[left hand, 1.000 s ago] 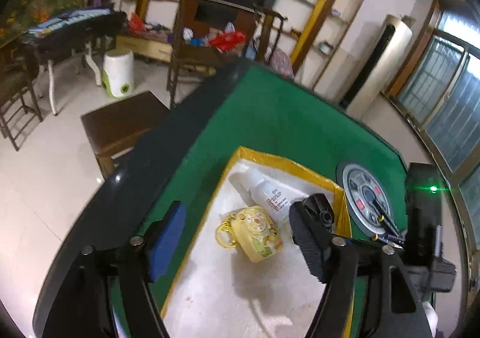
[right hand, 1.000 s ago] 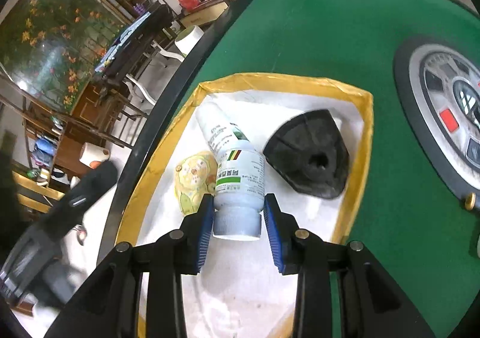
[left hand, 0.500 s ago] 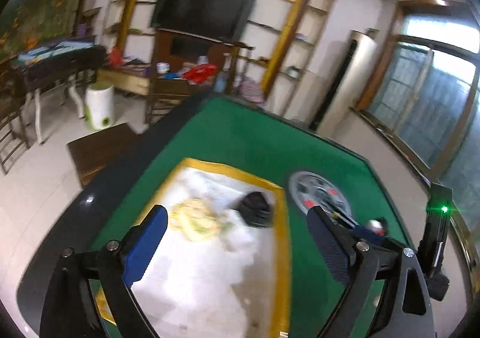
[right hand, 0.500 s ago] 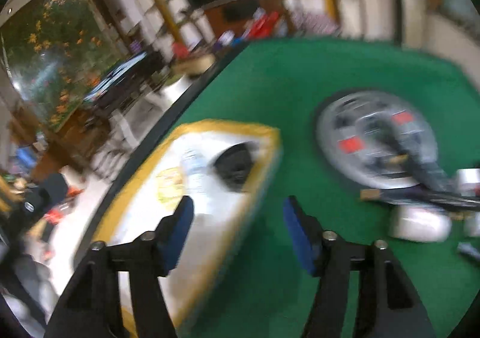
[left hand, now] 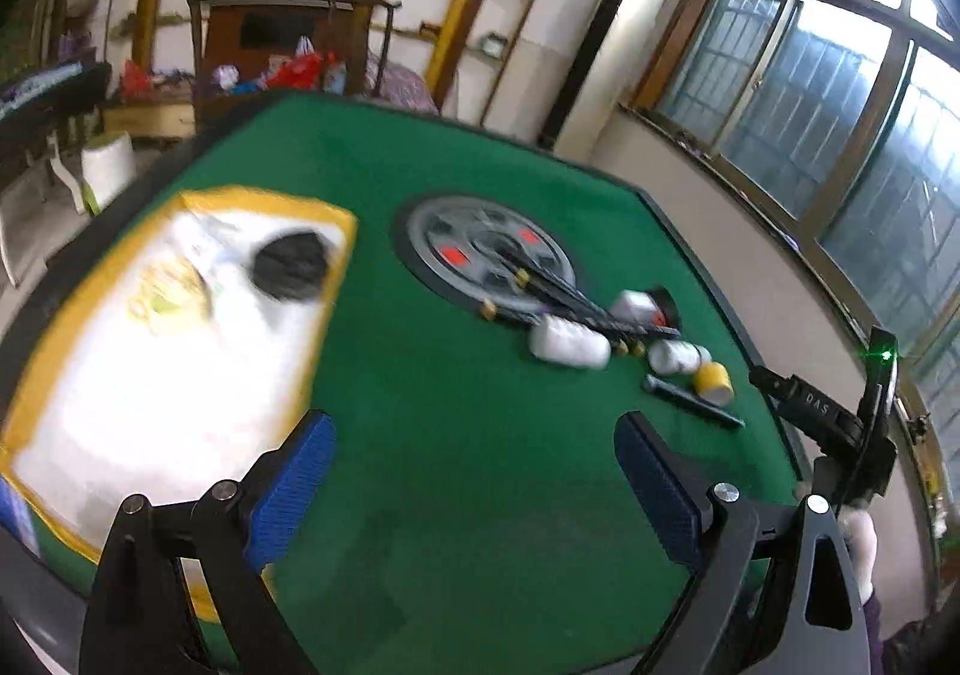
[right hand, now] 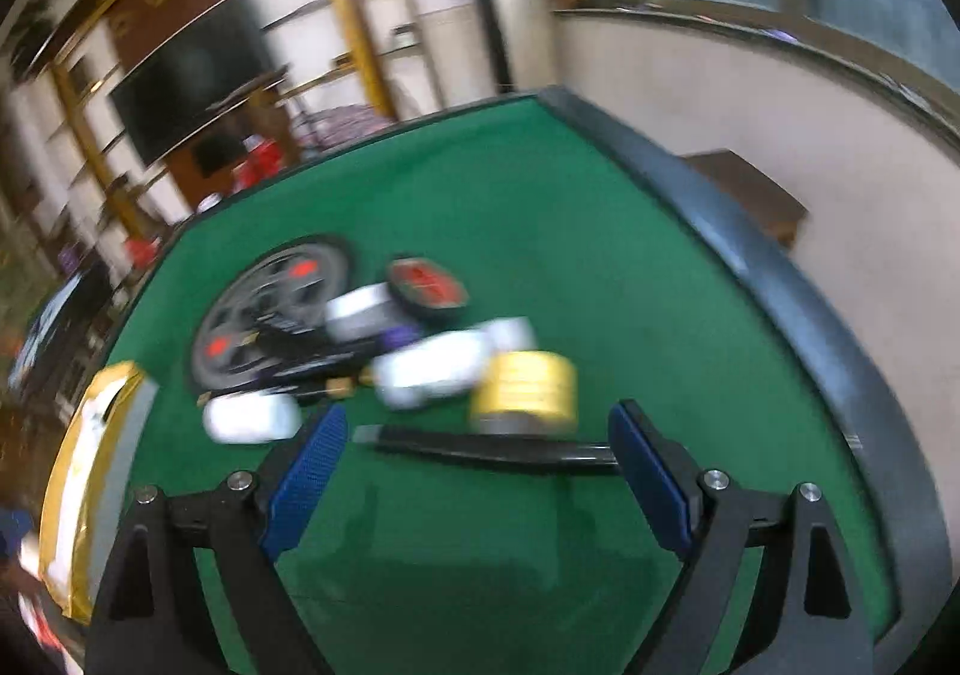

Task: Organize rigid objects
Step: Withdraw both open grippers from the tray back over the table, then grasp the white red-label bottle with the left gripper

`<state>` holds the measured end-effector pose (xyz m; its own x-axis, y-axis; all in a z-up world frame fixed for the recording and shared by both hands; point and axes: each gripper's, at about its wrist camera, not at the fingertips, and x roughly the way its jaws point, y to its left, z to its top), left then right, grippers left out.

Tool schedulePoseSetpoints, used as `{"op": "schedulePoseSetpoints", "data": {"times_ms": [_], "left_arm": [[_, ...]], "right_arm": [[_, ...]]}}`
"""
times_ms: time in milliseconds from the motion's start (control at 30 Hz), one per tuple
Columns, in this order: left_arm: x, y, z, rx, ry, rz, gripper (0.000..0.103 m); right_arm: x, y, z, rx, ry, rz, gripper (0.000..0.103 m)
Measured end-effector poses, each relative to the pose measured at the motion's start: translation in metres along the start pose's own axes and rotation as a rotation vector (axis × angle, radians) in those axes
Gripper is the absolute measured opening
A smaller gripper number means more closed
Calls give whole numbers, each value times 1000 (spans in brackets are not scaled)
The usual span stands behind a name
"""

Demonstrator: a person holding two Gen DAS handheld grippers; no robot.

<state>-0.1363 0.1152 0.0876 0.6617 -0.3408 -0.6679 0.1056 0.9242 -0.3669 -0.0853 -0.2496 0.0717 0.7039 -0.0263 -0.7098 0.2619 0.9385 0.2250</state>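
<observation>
Our right gripper [right hand: 477, 471], jaws just opening, hangs spread and empty over the green table [right hand: 540, 207]; left gripper [left hand: 474, 486] likewise (blurry view). Yellow-capped bottle [right hand: 522, 390] lies at twelve o'clock.

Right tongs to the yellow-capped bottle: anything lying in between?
Yes. In the right wrist view a slim black tool lies crosswise on the green felt between the open right tongs and the yellow-capped bottle.

- Your worktop [left hand: 468, 435] wears matt green felt-like cloth with a glossy dark rim.
- Your fingers [right hand: 306, 480] carry ribbed blue pads.
- The yellow-edged tray [left hand: 36, 363] looks like white paper.
</observation>
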Motion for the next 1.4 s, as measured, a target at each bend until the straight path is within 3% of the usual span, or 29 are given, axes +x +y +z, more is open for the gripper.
{"op": "schedulePoseSetpoints", "data": {"times_ms": [133, 300, 367, 633, 767, 900, 1100, 1267, 1333, 1400], "left_arm": [[10, -15, -18, 25, 39, -21, 96], [15, -15, -21, 39, 68, 1, 96], [15, -14, -19, 45, 58, 13, 96], [24, -10, -11, 102, 46, 14, 96], [37, -17, 4, 125, 54, 15, 96], [64, -29, 22, 147, 55, 32, 96], [118, -56, 50, 203, 46, 56, 96], [170, -86, 65, 341, 40, 107, 96], [188, -89, 65, 369, 91, 93, 95], [196, -92, 56, 389, 184, 7, 86]], "right_arm": [[13, -45, 4, 52, 70, 31, 88], [45, -62, 3, 103, 167, 108, 88], [47, -56, -1, 88, 170, 124, 89], [41, 15, -39, -102, 293, 350, 89], [31, 25, -34, -136, 197, 314, 89], [37, 13, -22, -62, 102, 295, 89], [48, -5, -15, 2, 81, 259, 89], [60, -14, -13, 69, 126, 294, 89], [62, -13, -13, 66, 130, 299, 89], [62, -11, -14, 58, 134, 301, 89]]}}
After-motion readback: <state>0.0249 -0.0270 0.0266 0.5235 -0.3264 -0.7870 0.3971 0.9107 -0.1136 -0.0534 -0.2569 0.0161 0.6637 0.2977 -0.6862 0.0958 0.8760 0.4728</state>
